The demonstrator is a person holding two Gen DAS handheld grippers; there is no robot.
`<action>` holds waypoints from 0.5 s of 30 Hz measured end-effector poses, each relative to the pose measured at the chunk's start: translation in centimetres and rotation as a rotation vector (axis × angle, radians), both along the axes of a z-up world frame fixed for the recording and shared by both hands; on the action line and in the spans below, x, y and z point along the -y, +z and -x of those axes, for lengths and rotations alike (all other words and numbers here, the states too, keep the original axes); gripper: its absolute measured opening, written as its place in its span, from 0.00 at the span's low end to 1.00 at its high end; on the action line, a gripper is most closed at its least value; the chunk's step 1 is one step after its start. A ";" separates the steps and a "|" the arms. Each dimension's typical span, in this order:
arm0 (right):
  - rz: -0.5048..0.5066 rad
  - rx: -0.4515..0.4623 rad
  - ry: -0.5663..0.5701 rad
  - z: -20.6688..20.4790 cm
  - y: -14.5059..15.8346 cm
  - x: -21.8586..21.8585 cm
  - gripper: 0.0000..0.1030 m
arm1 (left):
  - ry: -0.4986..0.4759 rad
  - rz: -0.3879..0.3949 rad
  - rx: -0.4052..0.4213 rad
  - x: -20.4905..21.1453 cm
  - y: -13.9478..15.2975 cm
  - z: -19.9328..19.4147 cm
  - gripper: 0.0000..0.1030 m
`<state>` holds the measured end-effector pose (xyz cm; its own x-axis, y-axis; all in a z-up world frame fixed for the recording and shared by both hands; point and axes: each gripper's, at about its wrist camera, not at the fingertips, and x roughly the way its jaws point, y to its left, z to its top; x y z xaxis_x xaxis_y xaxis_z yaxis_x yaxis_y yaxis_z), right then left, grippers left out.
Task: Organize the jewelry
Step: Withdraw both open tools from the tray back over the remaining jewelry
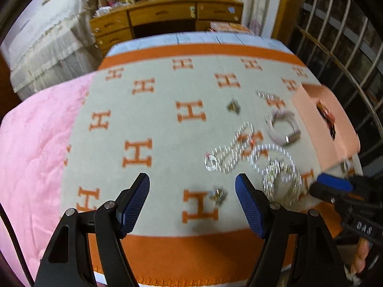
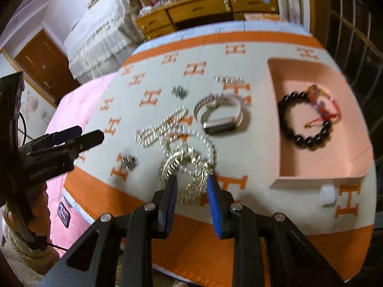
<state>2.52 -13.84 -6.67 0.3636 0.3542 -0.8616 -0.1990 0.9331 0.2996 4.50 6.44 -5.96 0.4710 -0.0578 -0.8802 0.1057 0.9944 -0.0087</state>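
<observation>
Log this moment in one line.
left claw: open, over blanket | right claw: open, at chain pile | tray: bead bracelet, red cord

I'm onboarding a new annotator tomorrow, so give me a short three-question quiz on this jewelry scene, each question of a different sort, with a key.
1. True or false: the black bead bracelet lies inside the pink tray.
2. Multiple choice: what lies right ahead of the right gripper? A) the silver chain pile B) the silver watch C) the red cord bracelet
3. Fill in: nothing sits between the fingers of the ____ gripper, which hangs open over the H-patterned blanket.

Key: 1 true; 2 A; 3 left.
</observation>
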 end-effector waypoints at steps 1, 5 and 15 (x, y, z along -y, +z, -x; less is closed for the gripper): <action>0.002 -0.016 -0.002 -0.1 -0.4 -0.1 0.36 | -0.012 0.000 -0.004 0.1 -0.4 0.2 0.70; 0.021 -0.046 -0.013 -0.5 -1.3 -0.6 0.39 | -0.065 -0.025 -0.009 0.8 -1.7 0.9 0.73; 0.090 -0.073 -0.060 -1.9 -2.7 -1.4 0.39 | -0.147 -0.047 0.003 2.0 -2.9 0.9 0.75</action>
